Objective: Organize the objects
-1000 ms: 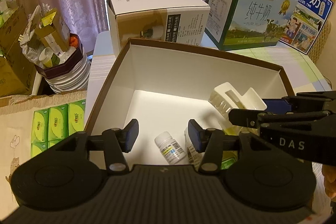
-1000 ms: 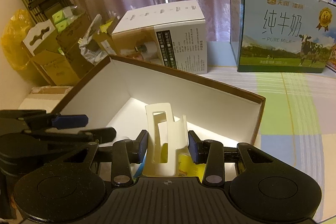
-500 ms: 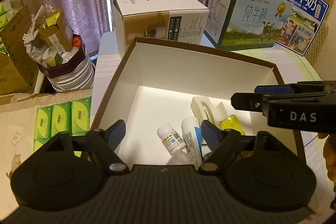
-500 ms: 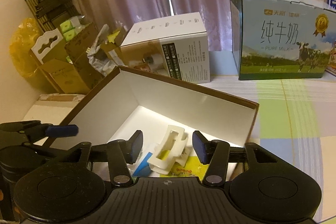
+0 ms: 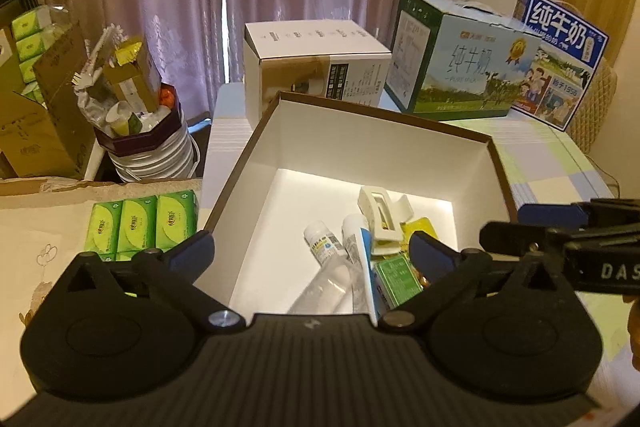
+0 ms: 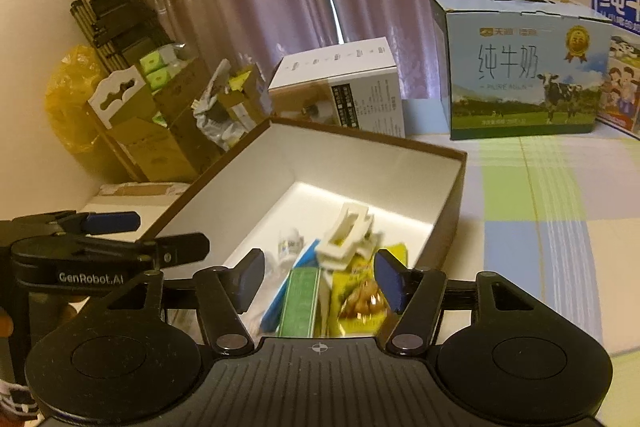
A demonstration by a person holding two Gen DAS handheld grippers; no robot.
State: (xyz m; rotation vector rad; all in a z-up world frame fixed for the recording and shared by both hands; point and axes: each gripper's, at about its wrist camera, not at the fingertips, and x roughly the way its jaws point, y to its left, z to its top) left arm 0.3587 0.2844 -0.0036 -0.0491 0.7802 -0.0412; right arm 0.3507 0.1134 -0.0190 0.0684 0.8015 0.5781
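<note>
Left tongs (image 5: 312,251) over the open box (image 5: 352,131)

Their jaws are opening wide with nothing gripped between them. Below, in the box's near right corner, lie a white clip (image 5: 380,219), a small white bottle (image 5: 322,241), a tube (image 5: 358,255) and a green packet (image 5: 398,279). The right tongs (image 5: 560,235) reach in from the right.

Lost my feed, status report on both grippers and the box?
Left gripper, right gripper opening, nothing held. White clip lies in box. Nothing in the way.
</note>
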